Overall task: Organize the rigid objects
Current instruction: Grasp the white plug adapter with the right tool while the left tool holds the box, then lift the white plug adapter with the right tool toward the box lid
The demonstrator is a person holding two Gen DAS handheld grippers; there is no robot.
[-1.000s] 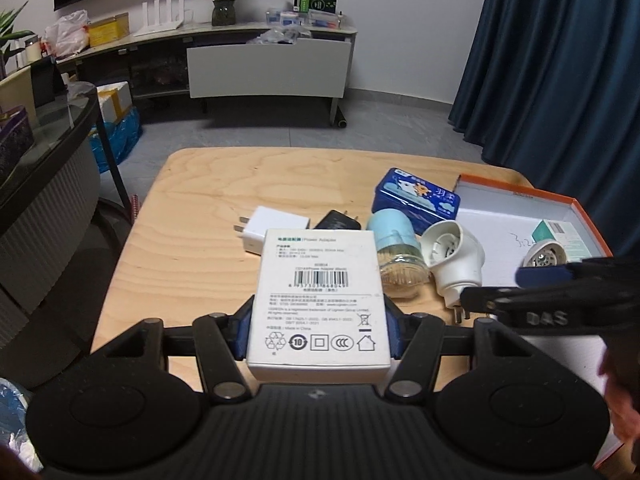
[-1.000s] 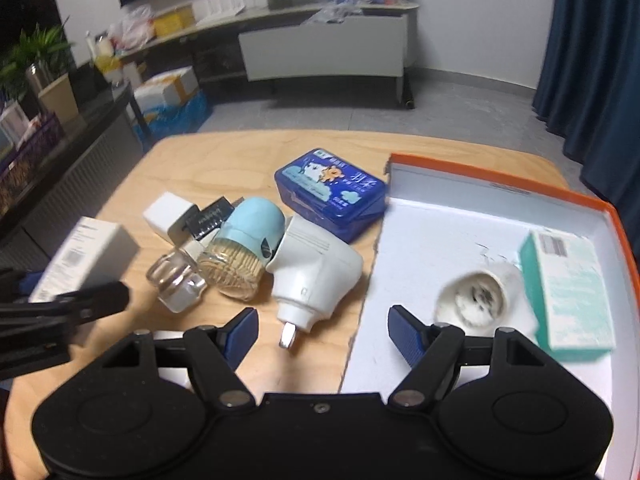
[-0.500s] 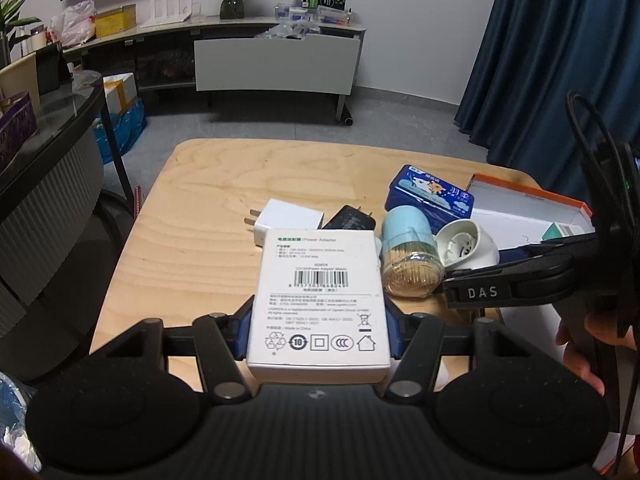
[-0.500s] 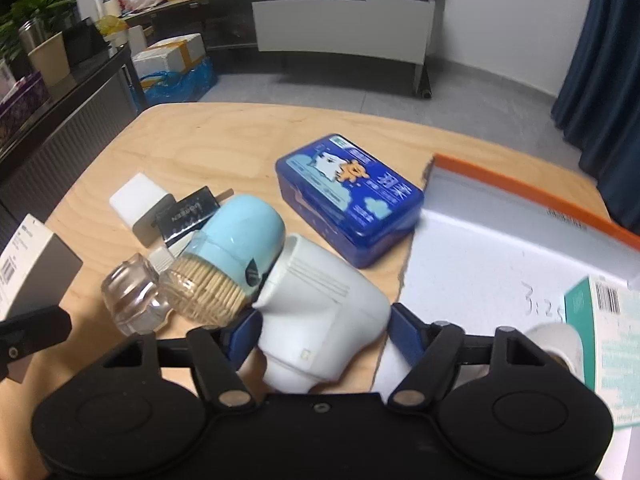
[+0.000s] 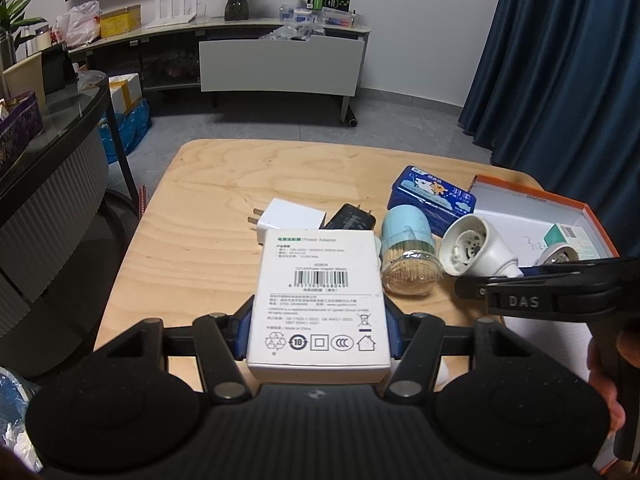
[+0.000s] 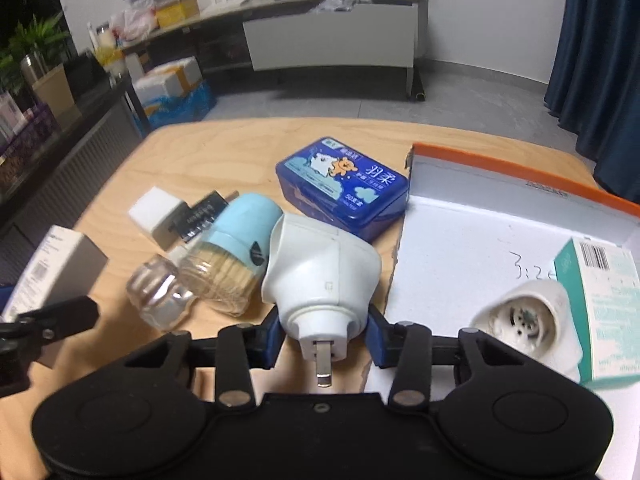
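Note:
My left gripper [image 5: 318, 334] is shut on a white power adapter box [image 5: 318, 296] and holds it above the wooden table [image 5: 208, 200]. The box also shows in the right wrist view [image 6: 48, 272]. My right gripper [image 6: 322, 334] is shut on a white plug-in device [image 6: 320, 276], prongs toward the camera; it also shows in the left wrist view [image 5: 476, 246]. An orange-rimmed white box [image 6: 480, 240] at the right holds a second white plug-in device [image 6: 528, 316] and a teal carton [image 6: 600, 312].
On the table lie a blue tin [image 6: 344, 186], a light-blue capped toothpick jar [image 6: 232, 256], a clear glass bottle [image 6: 158, 298], a white charger [image 6: 156, 216] and a black charger [image 6: 200, 214]. A dark counter [image 5: 48, 184] stands left of the table.
My right gripper has moved forward over the white plug-in device and shut on it. My left gripper still holds the adapter box in about the same place.

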